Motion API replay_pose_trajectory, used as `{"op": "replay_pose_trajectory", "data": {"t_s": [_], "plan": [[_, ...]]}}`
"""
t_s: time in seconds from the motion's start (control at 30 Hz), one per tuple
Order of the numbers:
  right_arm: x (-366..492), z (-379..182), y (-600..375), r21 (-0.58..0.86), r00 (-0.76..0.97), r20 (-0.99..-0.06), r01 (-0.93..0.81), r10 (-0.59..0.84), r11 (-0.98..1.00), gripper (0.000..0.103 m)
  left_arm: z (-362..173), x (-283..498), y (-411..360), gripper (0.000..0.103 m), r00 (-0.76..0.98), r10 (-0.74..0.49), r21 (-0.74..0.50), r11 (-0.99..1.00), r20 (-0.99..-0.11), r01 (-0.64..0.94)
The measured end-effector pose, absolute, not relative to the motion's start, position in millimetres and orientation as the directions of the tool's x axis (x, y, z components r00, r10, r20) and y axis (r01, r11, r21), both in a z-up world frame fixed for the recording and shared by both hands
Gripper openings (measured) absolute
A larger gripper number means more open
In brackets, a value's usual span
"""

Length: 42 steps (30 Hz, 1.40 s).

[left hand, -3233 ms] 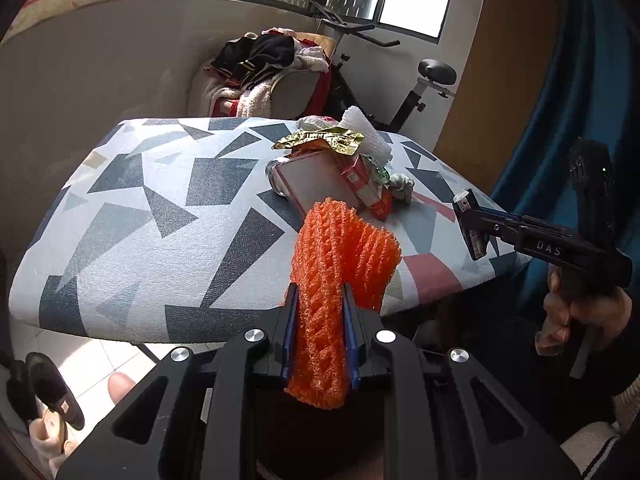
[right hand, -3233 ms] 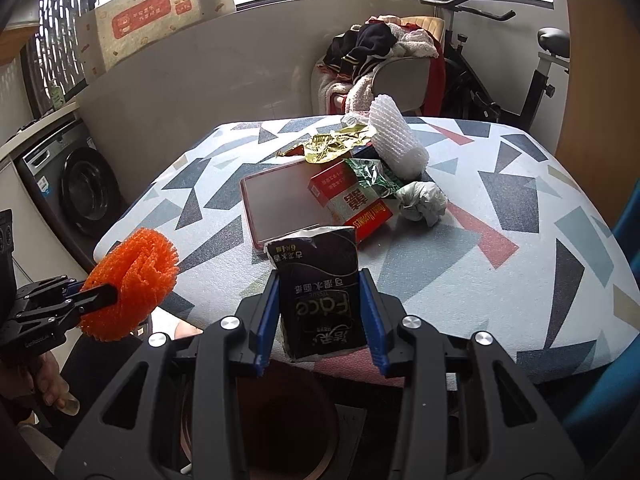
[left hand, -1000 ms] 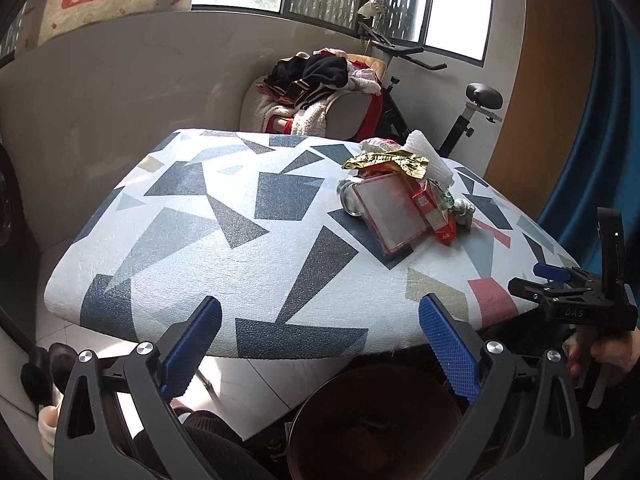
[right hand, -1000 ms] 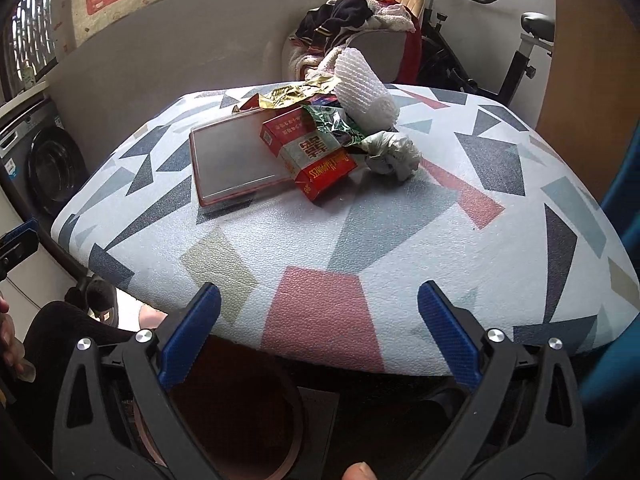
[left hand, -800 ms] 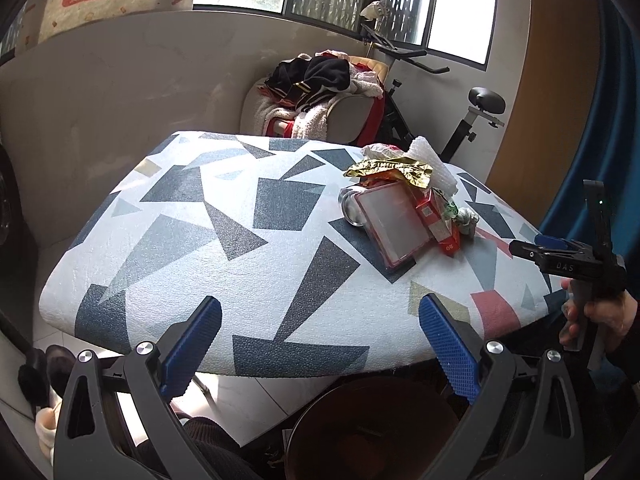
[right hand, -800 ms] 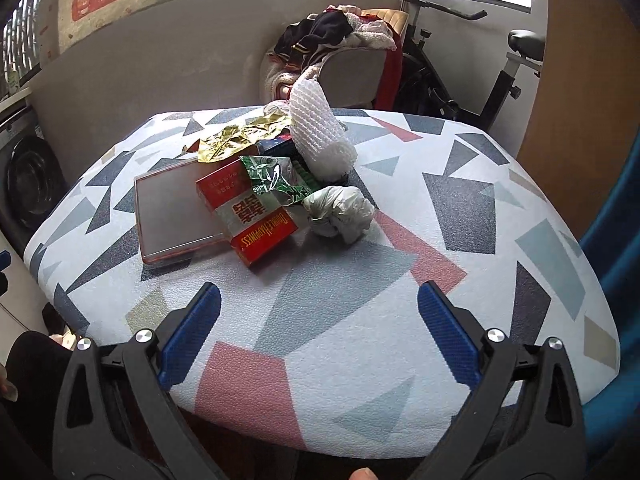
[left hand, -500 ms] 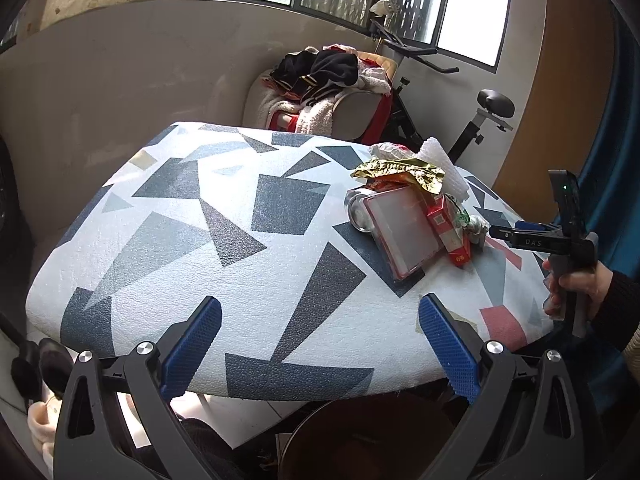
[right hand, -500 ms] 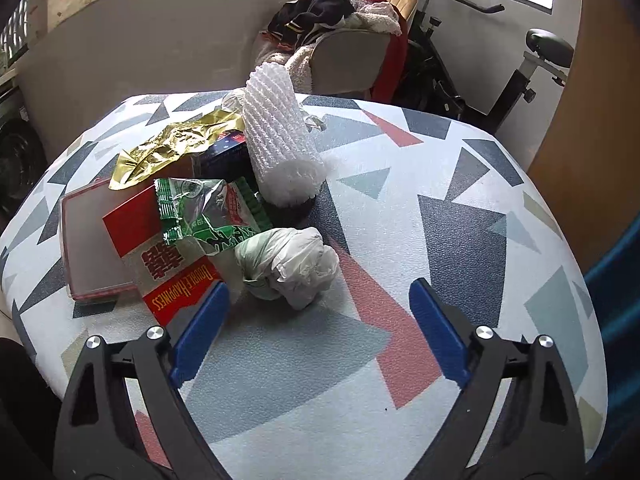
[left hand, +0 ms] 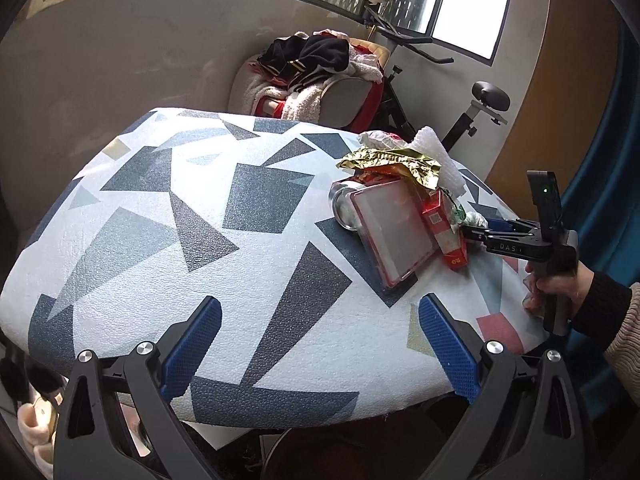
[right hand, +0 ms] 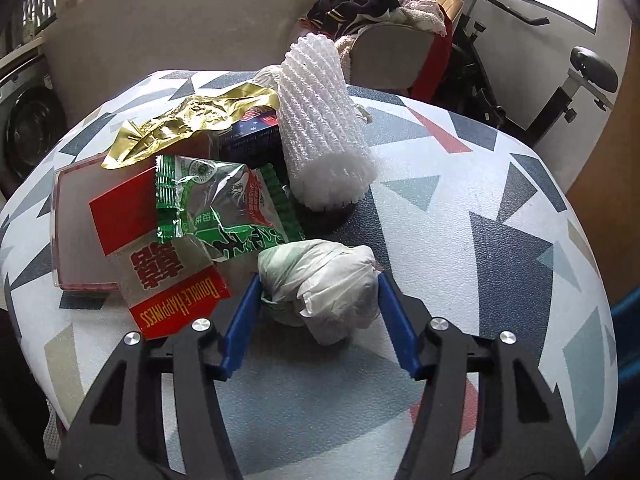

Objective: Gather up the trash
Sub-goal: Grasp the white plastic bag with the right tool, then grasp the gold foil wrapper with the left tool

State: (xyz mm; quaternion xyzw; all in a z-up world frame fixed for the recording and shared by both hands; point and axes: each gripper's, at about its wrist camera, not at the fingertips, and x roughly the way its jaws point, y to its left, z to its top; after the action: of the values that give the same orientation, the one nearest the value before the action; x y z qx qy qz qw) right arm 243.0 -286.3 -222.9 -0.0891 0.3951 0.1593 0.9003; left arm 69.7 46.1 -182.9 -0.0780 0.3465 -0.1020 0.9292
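1. My right tongs (right hand: 318, 316) sit low over the counter (right hand: 500, 208) with the crumpled white plastic wad (right hand: 320, 280) between the blue pads. The jaws are closing on it, and both pads look to be at its sides, though I cannot tell how firmly they press.
2. My left tongs (left hand: 320, 344) stand wide open at the near edge of the counter, nothing between the pads. Below them the rim of a dark brown bin (left hand: 352, 452) shows, but I cannot see what is in it.
3. Just left of the wad lies a red carton (right hand: 160, 264), its flap reading "DOUBLE HAPPINESS" in yellow, with large red Chinese characters above.
4. A green and clear snack wrapper (right hand: 224, 204) lies across that carton, printed with Chinese text too small for me to read.
5. Under the carton is a flat clear box with a red rim (right hand: 72, 216); its contents do not show.
6. Behind, a white foam net sleeve (right hand: 320, 128) stands tilted over something dark.
7. Beside it sits a dark blue box (right hand: 252, 132), its print unreadable, and a crumpled gold foil wrapper (right hand: 188, 124) drapes over the pile.
8. From the left view a metal can (left hand: 342, 204) lies on its side against the clear box.
9. My right tool's body reads "DAS" there.
10. Beyond the counter are a chair heaped with clothes (right hand: 380, 4) and an exercise bike (right hand: 560, 80).
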Motion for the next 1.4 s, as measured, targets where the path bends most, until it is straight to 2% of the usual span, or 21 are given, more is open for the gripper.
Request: {"op": "replay_pose_trajectory", "data": {"t_s": [0.27,0.37,0.47,0.57,0.63,0.67,0.7,0.83,1.03,1.33,1.4], "plan": [[236.8,-215.6,-307.9,0.015,0.705,-0.680,-0.261,0.201,0.965,0.059,-168.7,123.3,37.1,0.096,0.711,-0.373,-0.394,0.908,-0.596,0.146],[238.1,-216.0,-308.2,0.010,0.705,-0.681,-0.258,0.195,0.966,0.059,-163.4,167.3,42.8,0.082,0.678,-0.437,-0.508,0.855,-0.591,0.108],[237.1,-216.4,-305.3,-0.004,0.706,-0.681,-0.271,0.195,0.963,0.059,-166.4,214.8,47.9,0.075,0.625,-0.527,-0.647,0.761,-0.577,0.044],[236.8,-216.7,-305.4,-0.004,0.707,-0.679,-0.272,0.197,0.962,0.059,-173.3,257.7,51.3,0.069,0.590,-0.574,-0.728,0.684,-0.568,-0.036],[236.5,-216.8,-305.9,0.006,0.707,-0.679,-0.266,0.199,0.964,0.059,-180.5,281.3,50.9,0.065,0.558,-0.579,-0.740,0.666,-0.594,-0.097],[236.7,-216.8,-306.7,0.013,0.706,-0.679,-0.262,0.201,0.965,0.059,-184.2,290.4,50.0,0.058,0.542,-0.577,-0.737,0.664,-0.611,-0.123],[237.5,-216.7,-308.3,0.020,0.706,-0.678,-0.260,0.204,0.965,0.059,-186.8,296.9,48.5,0.055,0.533,-0.575,-0.735,0.663,-0.620,-0.141],[237.8,-216.3,-310.1,0.032,0.706,-0.675,-0.265,0.216,0.964,0.059,-203.9,311.5,44.4,0.053,0.501,-0.605,-0.762,0.618,-0.618,-0.194],[238.3,-216.1,-313.5,0.041,0.711,-0.668,-0.263,0.222,0.964,0.059,-225.6,319.5,47.1,0.053,0.491,-0.588,-0.756,0.591,-0.643,-0.281],[240.0,-216.9,-313.5,0.051,0.703,-0.673,-0.266,0.230,0.963,0.059,-223.1,333.6,28.4,0.053,0.491,-0.596,-0.759,0.596,-0.636,-0.261],[239.7,-216.8,-314.1,0.054,0.704,-0.672,-0.266,0.232,0.963,0.059,-225.7,336.4,23.3,0.048,0.484,-0.589,-0.751,0.605,-0.647,-0.266]]}}
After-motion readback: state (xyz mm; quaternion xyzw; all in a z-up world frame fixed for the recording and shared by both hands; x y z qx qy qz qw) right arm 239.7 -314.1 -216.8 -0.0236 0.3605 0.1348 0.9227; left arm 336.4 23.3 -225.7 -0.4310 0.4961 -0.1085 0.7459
